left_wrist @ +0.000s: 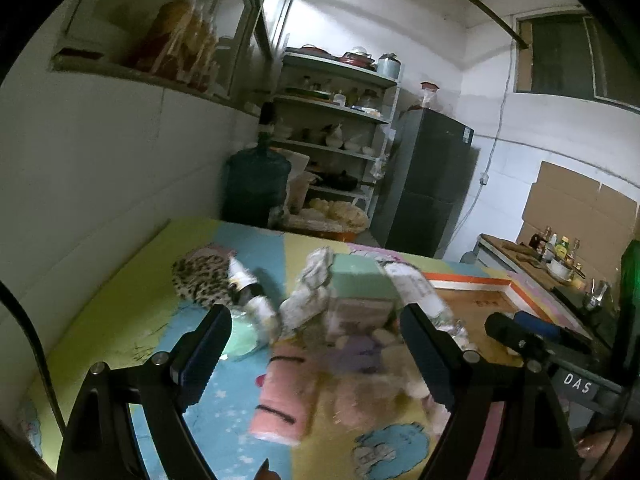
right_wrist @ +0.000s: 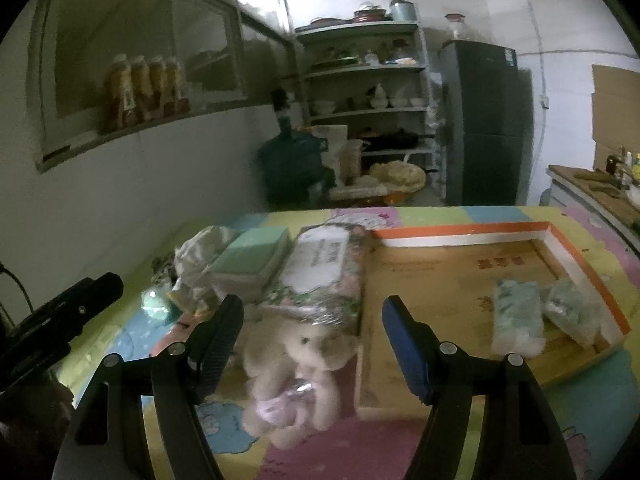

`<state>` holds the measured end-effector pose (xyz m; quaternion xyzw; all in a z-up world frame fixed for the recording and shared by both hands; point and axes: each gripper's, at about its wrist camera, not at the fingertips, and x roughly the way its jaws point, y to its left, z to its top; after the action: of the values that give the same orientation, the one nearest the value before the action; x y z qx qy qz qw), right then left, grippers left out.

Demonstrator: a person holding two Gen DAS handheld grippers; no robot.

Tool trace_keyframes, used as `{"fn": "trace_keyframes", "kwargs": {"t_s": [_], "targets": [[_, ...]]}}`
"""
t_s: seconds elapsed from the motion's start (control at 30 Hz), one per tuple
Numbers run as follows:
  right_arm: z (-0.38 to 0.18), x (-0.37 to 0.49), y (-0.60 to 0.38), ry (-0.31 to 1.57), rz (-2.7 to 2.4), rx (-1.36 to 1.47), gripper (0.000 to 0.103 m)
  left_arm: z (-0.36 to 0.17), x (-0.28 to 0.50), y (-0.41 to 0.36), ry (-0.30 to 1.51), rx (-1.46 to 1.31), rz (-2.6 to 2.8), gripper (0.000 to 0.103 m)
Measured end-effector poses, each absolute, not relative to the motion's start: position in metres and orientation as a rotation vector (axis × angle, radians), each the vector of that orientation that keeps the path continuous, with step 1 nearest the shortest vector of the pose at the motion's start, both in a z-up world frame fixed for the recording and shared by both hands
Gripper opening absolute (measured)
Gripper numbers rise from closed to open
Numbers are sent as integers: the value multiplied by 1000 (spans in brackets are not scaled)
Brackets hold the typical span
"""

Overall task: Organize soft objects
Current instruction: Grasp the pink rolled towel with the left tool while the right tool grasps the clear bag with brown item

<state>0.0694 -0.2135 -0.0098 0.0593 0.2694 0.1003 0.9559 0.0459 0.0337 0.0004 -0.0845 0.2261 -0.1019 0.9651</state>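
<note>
A: Showing both grippers wide apart and empty. The left gripper (left_wrist: pixel 316 356) hangs over the pink roll (left_wrist: pixel 282 392); its fingers (left_wrist: pixel 200 354) touch nothing.

B: And the right gripper (right_wrist: pixel 312 346)?

A: Its fingers (right_wrist: pixel 404 346) straddle the plush toy (right_wrist: pixel 298 372) without contact. The toy lies on the desk (right_wrist: pixel 352 452), just beside the near left corner of the shallow box (right_wrist: pixel 460 228).

B: What borders the box?

A: A flowered packet (right_wrist: pixel 320 268) touches its left edge; a green block (right_wrist: pixel 252 254) lies beyond that. Two pale packets (right_wrist: pixel 516 316) sit inside, near the right rim. The box floor toward its left edge is bare.

B: Other soft items?

A: A leopard-print cloth (left_wrist: pixel 200 278) lies well apart from the box, near the wall.
</note>
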Motion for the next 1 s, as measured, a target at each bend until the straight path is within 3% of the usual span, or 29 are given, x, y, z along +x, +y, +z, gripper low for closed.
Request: {"fn": "trace_keyframes", "kwargs": {"t_s": [0.73,0.83,0.97,1.0], "targets": [[-19,74,-178,584,274,74,73,-73,64,44,703,-46,-303,85],[-23,75,-173,603,308,73,73,-78,67,43,725,-46,-307,75],[-32,74,-161,641,369,65,74,-83,68,41,729,-27,-298,49],[-35,73,-158,649,382,61,74,-83,68,41,730,-23,-300,47]]}}
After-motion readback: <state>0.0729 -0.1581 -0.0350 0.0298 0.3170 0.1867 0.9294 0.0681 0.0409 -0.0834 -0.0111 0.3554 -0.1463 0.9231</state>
